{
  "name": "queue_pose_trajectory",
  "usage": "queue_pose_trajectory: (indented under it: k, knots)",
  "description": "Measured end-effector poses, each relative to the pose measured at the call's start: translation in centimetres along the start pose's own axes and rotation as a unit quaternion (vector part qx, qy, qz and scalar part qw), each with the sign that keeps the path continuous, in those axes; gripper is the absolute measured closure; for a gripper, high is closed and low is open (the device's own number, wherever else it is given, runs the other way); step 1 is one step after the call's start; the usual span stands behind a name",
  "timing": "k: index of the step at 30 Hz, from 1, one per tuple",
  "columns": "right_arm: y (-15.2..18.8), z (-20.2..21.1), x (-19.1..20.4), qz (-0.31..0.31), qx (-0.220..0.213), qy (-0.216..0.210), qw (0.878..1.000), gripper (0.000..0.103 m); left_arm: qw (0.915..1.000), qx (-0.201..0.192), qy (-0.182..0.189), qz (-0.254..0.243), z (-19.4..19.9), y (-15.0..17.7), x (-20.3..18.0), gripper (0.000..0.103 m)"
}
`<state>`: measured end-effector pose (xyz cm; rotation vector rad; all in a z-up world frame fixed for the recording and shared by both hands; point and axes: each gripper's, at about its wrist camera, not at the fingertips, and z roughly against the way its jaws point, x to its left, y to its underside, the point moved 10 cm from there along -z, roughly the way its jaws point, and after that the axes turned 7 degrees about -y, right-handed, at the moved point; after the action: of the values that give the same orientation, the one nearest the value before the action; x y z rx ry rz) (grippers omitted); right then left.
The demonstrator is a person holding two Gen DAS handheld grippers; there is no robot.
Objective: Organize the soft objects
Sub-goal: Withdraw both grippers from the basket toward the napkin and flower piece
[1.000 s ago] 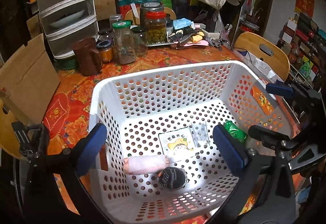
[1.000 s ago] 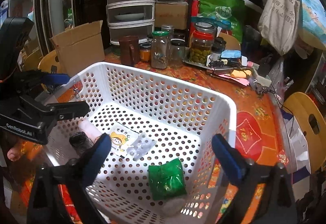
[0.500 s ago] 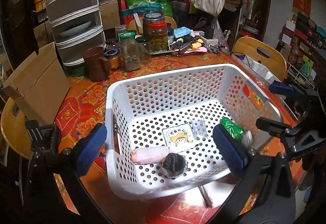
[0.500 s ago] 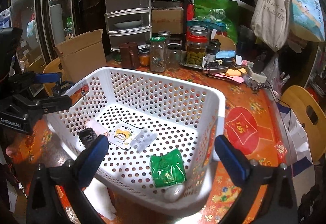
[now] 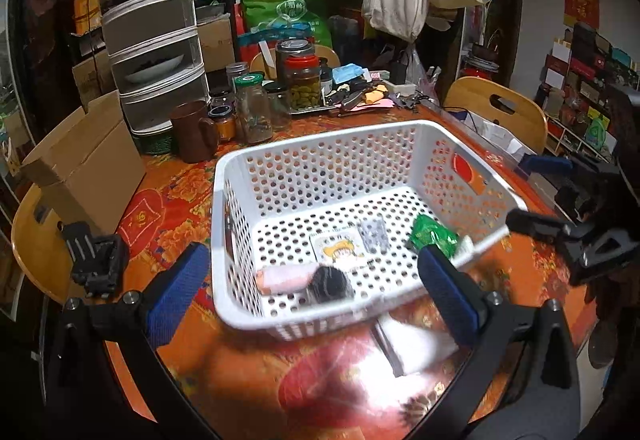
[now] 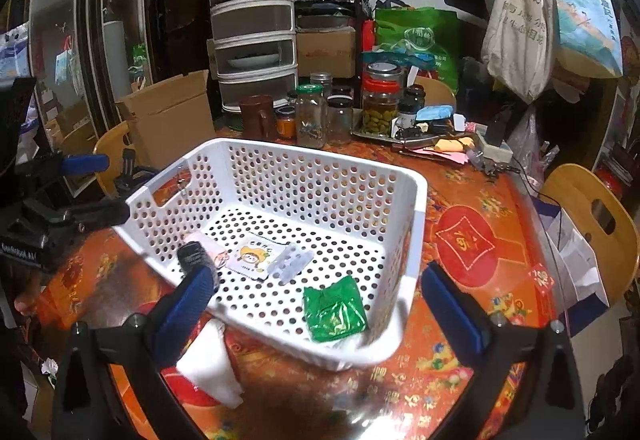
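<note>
Inside, the white perforated basket [image 6: 408,207] held a crinkled green packet [image 6: 334,310] at five o'clock; left gripper [image 5: 316,294] and right gripper [image 6: 316,306] gaped wide, empty.

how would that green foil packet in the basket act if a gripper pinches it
The green foil packet looks crinkled and puffy, so it would probably crumple rather than stay stiff. Its glossy wrap may slip between pads. It seems light, lying flat on the white basket floor, unlikely to roll.

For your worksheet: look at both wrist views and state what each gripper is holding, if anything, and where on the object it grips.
Nothing is held. The left gripper and the right gripper are both open and empty, and the soft items lie loose in the white basket.
</note>
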<state>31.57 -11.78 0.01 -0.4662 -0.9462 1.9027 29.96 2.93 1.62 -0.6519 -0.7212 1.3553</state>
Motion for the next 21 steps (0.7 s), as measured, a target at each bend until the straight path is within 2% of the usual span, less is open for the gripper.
queue_pose_trajectory:
  k: [3,10,12,17,21]
  knots:
    - [0.7,1.1,0.5,-0.001,-0.007,0.001,1.0,0.0,0.9999,-0.007,-0.011,0.006,1.0,2.4,0.2,0.0]
    - [4.3,2.7,0.9,-0.011,-0.02,0.001,1.0,0.0,0.9991,0.009,-0.022,0.034,1.2,10.2,0.2,0.0]
    - [5.4,2.7,0.9,-0.014,-0.019,0.003,1.0,0.0,0.999,0.008,-0.016,0.04,1.5,12.2,-0.5,0.0]
    - [9.8,2.1,1.1,-0.056,-0.007,-0.025,0.998,0.0,0.9994,0.009,-0.011,0.033,2.1,16.7,-3.5,0.0]
    - [12.7,1.5,0.9,-0.065,0.005,-0.019,0.998,0.0,0.9997,0.014,0.003,0.019,1.8,18.1,-6.0,0.0]
